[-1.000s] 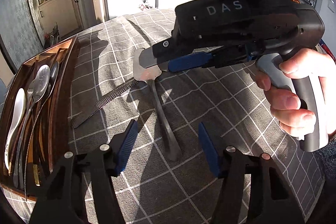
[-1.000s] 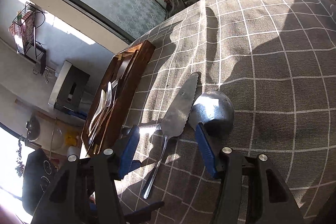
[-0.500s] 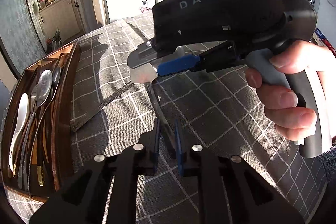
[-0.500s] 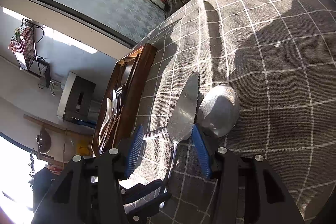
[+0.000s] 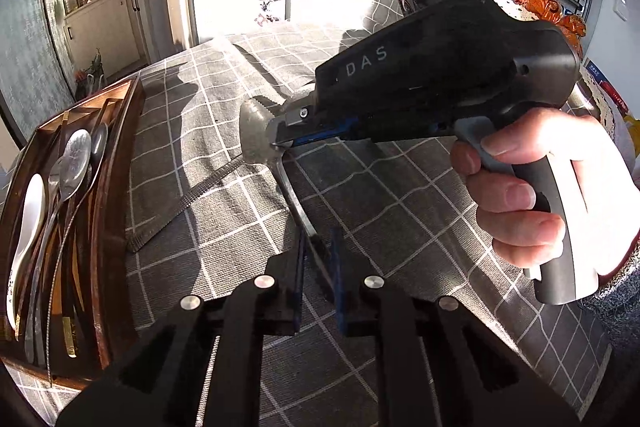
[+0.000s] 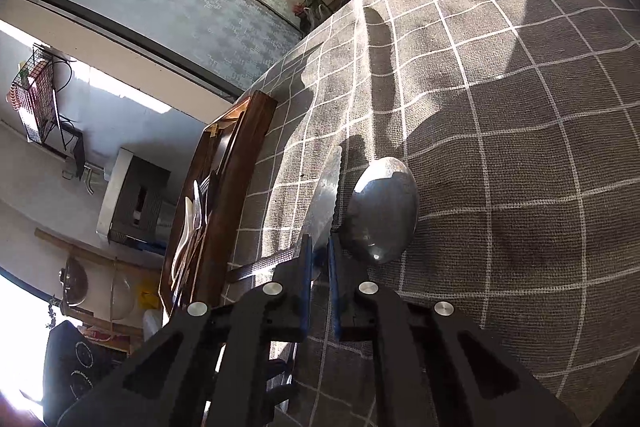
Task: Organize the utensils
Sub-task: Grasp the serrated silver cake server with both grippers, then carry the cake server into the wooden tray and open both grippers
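Observation:
A metal cake server with a serrated blade [image 6: 326, 195] and a large metal spoon [image 6: 382, 211] lie side by side on the checked tablecloth. My left gripper [image 5: 318, 259] is shut on the near end of a metal handle [image 5: 294, 193] that runs up to the bowl [image 5: 252, 131]. My right gripper [image 6: 318, 263] is shut on the base of the cake server's blade; it also shows in the left wrist view [image 5: 288, 139], held by a hand. A wooden utensil tray [image 5: 120, 163] at the left holds several spoons [image 5: 76, 159].
The tray also shows in the right wrist view [image 6: 236, 195], near the table's left edge. A grey checked tablecloth [image 5: 400, 207] covers the table. Kitchen cabinets and a fridge stand beyond the table's far edge.
Both grippers went from open to shut: the left closed on the handle, then the right moved in and closed on the cake server's blade.

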